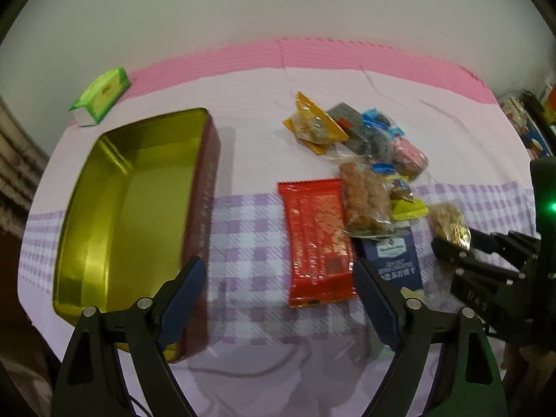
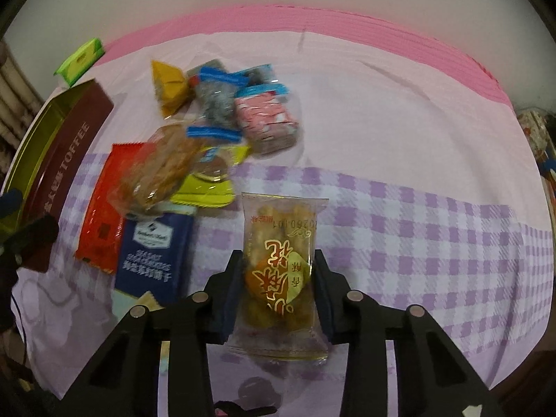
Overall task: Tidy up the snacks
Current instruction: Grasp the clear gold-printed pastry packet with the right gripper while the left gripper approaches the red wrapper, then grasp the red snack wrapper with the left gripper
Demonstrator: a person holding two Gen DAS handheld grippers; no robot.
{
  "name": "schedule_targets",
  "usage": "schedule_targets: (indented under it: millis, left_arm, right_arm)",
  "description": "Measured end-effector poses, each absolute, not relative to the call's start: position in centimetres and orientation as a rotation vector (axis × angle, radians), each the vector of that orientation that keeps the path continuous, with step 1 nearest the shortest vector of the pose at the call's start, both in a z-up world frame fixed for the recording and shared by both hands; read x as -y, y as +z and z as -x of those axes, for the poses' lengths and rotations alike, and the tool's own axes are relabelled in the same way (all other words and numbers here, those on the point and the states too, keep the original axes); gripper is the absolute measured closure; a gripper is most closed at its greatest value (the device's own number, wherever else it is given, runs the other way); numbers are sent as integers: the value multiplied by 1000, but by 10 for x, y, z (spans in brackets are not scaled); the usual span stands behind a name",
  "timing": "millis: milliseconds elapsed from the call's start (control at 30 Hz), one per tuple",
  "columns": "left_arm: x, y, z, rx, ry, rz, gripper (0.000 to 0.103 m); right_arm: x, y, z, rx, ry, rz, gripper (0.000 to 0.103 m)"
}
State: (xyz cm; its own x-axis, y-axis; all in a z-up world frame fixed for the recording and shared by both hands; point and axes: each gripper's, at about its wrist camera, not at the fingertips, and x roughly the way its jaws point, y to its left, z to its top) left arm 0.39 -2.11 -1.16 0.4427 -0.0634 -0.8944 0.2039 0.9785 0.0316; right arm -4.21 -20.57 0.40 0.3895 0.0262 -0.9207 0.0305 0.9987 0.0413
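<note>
An open toffee tin (image 1: pixel 205 180) with a gold inside stands empty at the left on the checked cloth. My left gripper (image 1: pixel 278 264) hangs open over the cloth between the tin and a red packet (image 1: pixel 316 236), holding nothing. Beside the red packet lie a dark blue cracker packet (image 1: pixel 396 260) and a clear bag of brown snacks (image 1: pixel 365 201). My right gripper (image 2: pixel 277 255) is shut on a clear packet with gold lettering (image 2: pixel 281 222); its pads press on both long sides. That packet (image 1: pixel 448 222) also shows at the right of the left wrist view.
A loose pile of small snacks (image 2: pixel 222 104), with yellow, grey and pink packets, lies behind the red packet. A green box (image 1: pixel 100 95) sits at the cloth's far left edge, behind the tin. A pink mat edge (image 2: pixel 347 24) and a pale wall lie beyond.
</note>
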Motion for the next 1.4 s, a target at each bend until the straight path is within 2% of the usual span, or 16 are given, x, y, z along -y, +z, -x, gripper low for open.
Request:
schedule_targets:
  millis: [700,1067,1133,1233,1400]
  left_arm:
    - [46,-53,-46,-1277,-199,-140,33]
    - [56,-67,-73,-1283,-196,-148,34]
    - [55,-66,-74,-1281,-208,-145,38]
    - [52,-64,-67,-1263,-231,-156,51]
    - [51,-60,-52,-1257,-239,-162,56]
  right_arm:
    - [242,6,42,-1137,-26,-150,68]
    - [246,8,45,-1136,-27,-156,68]
    - [246,7,45,-1136,-28,-155,68]
    - [246,7,45,-1136,-29,-153,68]
    - [245,7,45,-1137,-32,-149,68]
